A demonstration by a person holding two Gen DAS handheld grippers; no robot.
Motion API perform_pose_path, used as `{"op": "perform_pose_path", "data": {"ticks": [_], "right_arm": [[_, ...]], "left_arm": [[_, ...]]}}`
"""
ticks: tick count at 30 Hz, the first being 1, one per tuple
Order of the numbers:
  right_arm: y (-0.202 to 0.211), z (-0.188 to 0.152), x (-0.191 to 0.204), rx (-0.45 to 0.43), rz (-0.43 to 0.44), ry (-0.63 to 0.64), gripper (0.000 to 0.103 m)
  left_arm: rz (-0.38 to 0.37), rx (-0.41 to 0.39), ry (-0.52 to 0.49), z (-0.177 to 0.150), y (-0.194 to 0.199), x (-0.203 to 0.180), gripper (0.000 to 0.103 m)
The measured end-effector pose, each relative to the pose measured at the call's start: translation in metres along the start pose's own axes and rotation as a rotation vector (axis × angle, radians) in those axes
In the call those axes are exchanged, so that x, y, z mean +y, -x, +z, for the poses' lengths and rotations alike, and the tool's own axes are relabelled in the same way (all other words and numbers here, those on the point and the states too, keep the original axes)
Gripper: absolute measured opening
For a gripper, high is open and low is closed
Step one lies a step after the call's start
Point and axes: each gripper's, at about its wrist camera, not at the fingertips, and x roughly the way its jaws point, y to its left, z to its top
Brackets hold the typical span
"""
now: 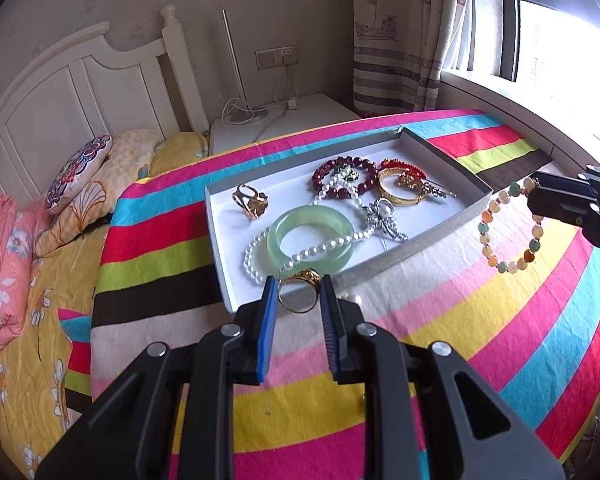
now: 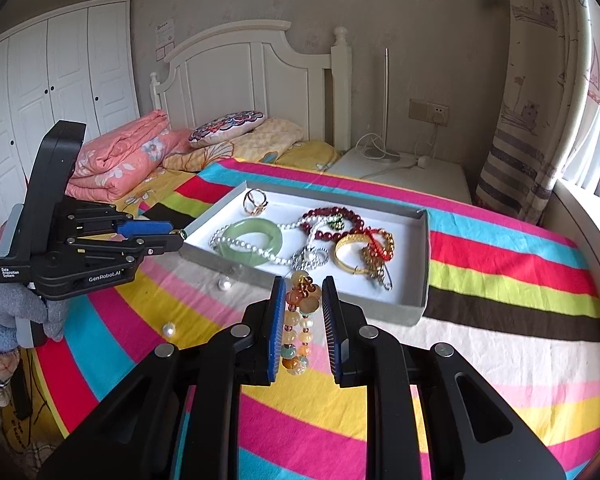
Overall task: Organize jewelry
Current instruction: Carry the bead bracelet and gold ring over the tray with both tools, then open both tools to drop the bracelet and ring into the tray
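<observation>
The left hand-held gripper [image 1: 299, 290] clasps a gold ring [image 1: 299, 295] between its blue ribbed pads, just at the near edge of the shallow white box [image 1: 236, 256]. The ring is small, hard and smooth: probably light, stiff and prone to twist or pop out if squeezed off-centre, so the band's two sides, as held now, look like the sound place to grip.

The right hand-held gripper [image 2: 300, 300] is clenched on a multicoloured bead bracelet [image 2: 300, 320] that dangles as a loose loop above the striped cloth on the tabletop [image 2: 500, 360], near the box's right end. Its rounded amber, green and cream beads seem glossy and strung on a flexible cord; it will likely sag and swing, and is best pinched across one or two beads.

Inside the box lie a pale green jade bangle [image 1: 310, 239], thick, rigid and probably brittle if dropped; a pearl necklace [image 1: 320, 246] draped limply over it; a dark red bead bracelet [image 1: 342, 176]; a gold bangle [image 1: 400, 188]; a silver brooch [image 1: 386, 220]; and another gold ring [image 1: 251, 200].

Two loose pearls [image 2: 196, 306] sit on the cloth outside the box; being round, they may roll.
</observation>
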Motion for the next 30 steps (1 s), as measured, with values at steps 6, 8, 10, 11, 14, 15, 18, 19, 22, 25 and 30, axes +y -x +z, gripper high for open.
{"op": "perform_pose_path", "data": {"ticks": [6,8,10,11,14,15,18,19,22,25,30], "right_arm": [[-0.014,0.018,-0.011,-0.006,0.001,-0.013,0.020],[-0.021,0.025,-0.015,-0.003,0.004,-0.022,0.020],[-0.028,0.030,-0.019,-0.002,0.004,-0.026,0.020],[-0.031,0.032,-0.020,0.000,0.004,-0.028,0.020],[-0.042,0.039,-0.025,0.002,0.004,-0.039,0.020],[-0.045,0.040,-0.025,0.003,0.004,-0.042,0.020],[-0.060,0.045,-0.031,0.014,0.005,-0.057,0.020],[-0.065,0.046,-0.033,0.020,0.006,-0.061,0.020],[-0.081,0.049,-0.039,0.036,0.004,-0.072,0.020],[-0.096,0.052,-0.044,0.052,0.005,-0.093,0.020],[-0.117,0.056,-0.054,0.071,-0.002,-0.133,0.029]], "left_arm": [[-0.001,0.007,-0.008,0.019,-0.014,-0.002,0.021],[-0.004,0.011,-0.006,0.025,-0.021,-0.003,0.021],[-0.004,0.012,-0.005,0.031,-0.027,-0.003,0.021],[-0.003,0.013,-0.004,0.034,-0.031,-0.003,0.021],[-0.009,0.019,0.012,0.043,-0.041,-0.001,0.021],[-0.011,0.021,0.016,0.046,-0.045,0.000,0.021],[-0.004,0.031,0.021,0.055,-0.058,0.002,0.021],[-0.003,0.036,0.023,0.059,-0.064,0.003,0.021],[0.005,0.049,0.025,0.068,-0.080,0.004,0.021],[0.009,0.062,0.038,0.075,-0.093,0.007,0.021],[0.011,0.087,0.107,0.082,-0.113,0.021,0.045]]}}
